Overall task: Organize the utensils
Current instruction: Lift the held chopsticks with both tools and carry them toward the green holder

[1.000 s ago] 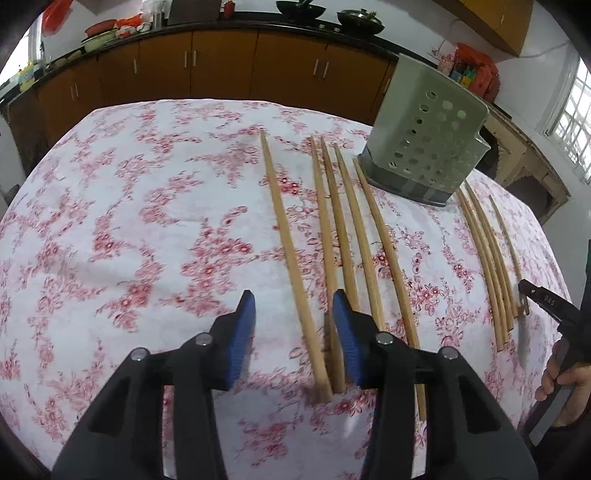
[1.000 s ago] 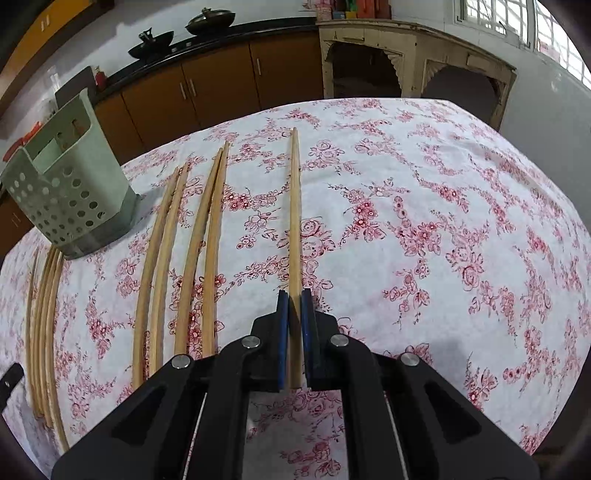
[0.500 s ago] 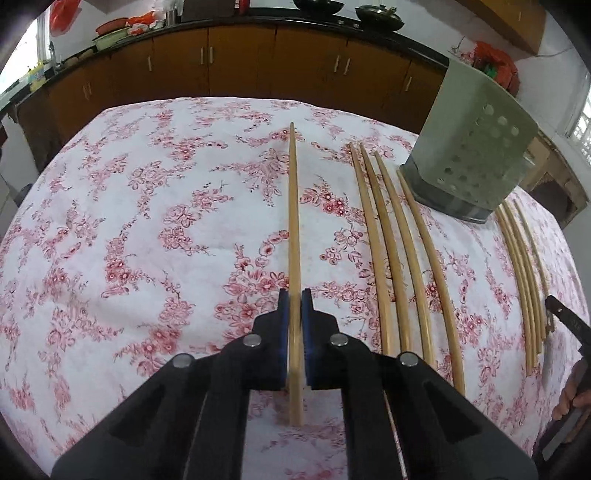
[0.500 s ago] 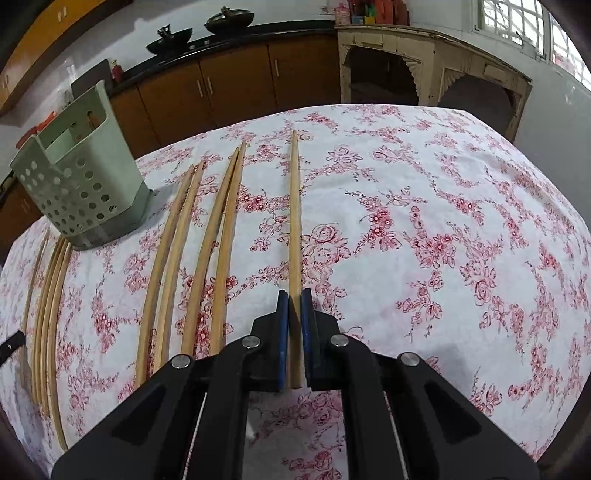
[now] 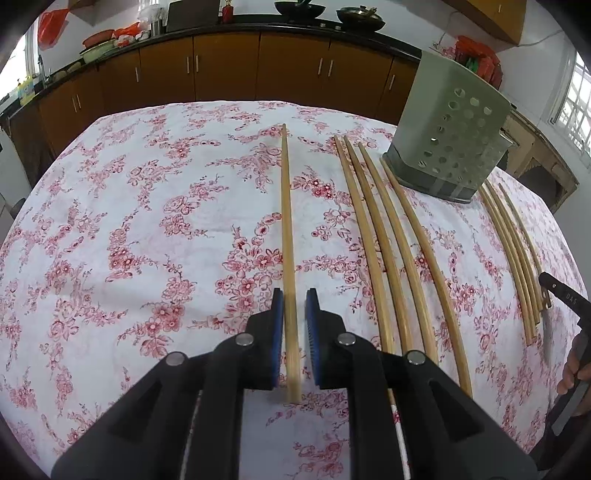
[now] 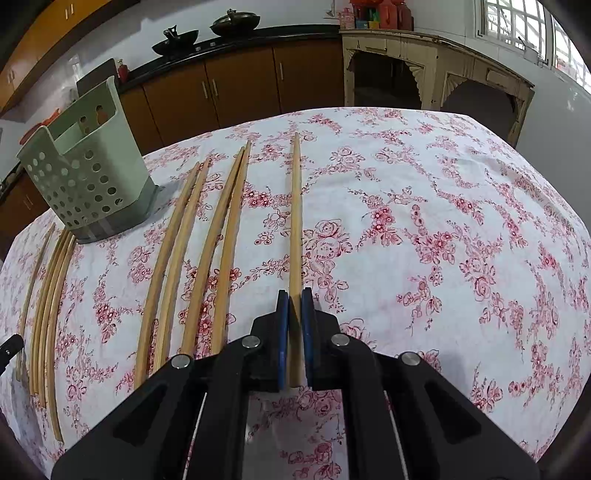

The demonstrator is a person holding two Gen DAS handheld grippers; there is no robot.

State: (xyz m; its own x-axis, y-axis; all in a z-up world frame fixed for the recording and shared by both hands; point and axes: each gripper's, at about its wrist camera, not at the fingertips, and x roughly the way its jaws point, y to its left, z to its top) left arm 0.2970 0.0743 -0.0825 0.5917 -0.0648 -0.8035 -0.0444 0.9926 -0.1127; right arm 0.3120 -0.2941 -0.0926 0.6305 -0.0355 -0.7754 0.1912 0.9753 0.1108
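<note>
Home kitchen, wooden cabinets, woks

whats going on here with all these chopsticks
A person is sorting chopsticks on a floral tablecloth with two handheld grippers. The right gripper is clamped on one chopstick. The left gripper straddles another chopstick, jaws slightly apart. The green holder holds none yet.

On the tabletop, one chopstick lies lengthwise between the parted left tongs. To its right lie four more chopsticks side by side, then the perforated utensil holder standing behind them, and a further bundle of chopsticks beyond it. In the right wrist view, another chopstick sits between the right tongs, right of the four.
</note>
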